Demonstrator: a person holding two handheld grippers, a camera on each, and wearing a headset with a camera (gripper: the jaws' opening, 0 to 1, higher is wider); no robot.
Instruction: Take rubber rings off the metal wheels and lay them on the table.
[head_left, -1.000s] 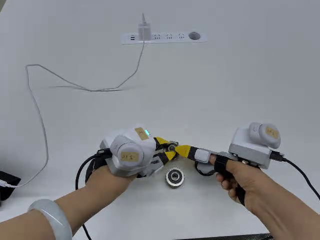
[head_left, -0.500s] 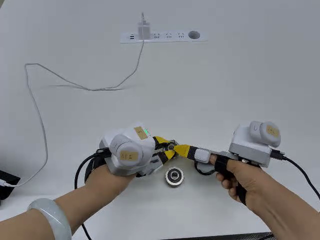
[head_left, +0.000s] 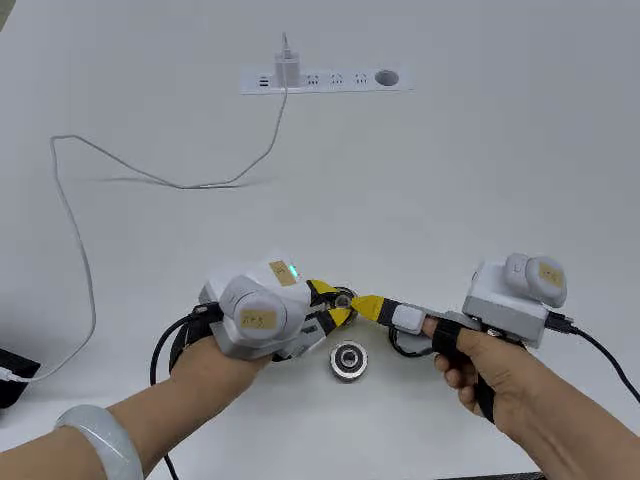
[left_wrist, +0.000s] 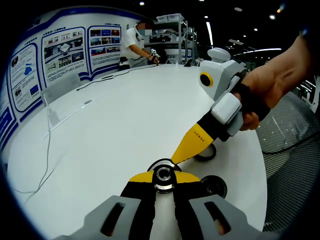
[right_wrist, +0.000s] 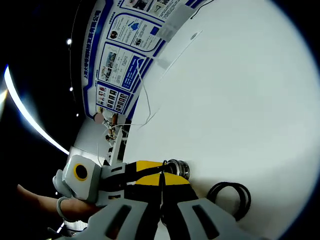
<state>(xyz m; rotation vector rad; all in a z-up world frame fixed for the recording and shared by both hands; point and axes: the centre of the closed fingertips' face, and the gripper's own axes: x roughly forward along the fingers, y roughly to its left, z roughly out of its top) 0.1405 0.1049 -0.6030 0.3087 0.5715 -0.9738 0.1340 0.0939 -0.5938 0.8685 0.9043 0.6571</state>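
Nearest, spare wheel (head_left: 349, 360) lies on worktop (head_left: 450, 180). Just past it, left gripper (left_wrist: 163, 178) jaws clenched on metal wheel (left_wrist: 163, 173); right gripper (right_wrist: 162, 179) jaws apparently pinched on its rubber ring (left_wrist: 159, 162). Best: brace wheel, peel ring straight off. Loose rings (right_wrist: 230, 197) lie beyond.

In front of you, a white power strip (head_left: 325, 78) lies far across the white table (head_left: 470, 170), its plugged-in charger (head_left: 287, 66) trailing a cable (head_left: 180, 186) leftward.
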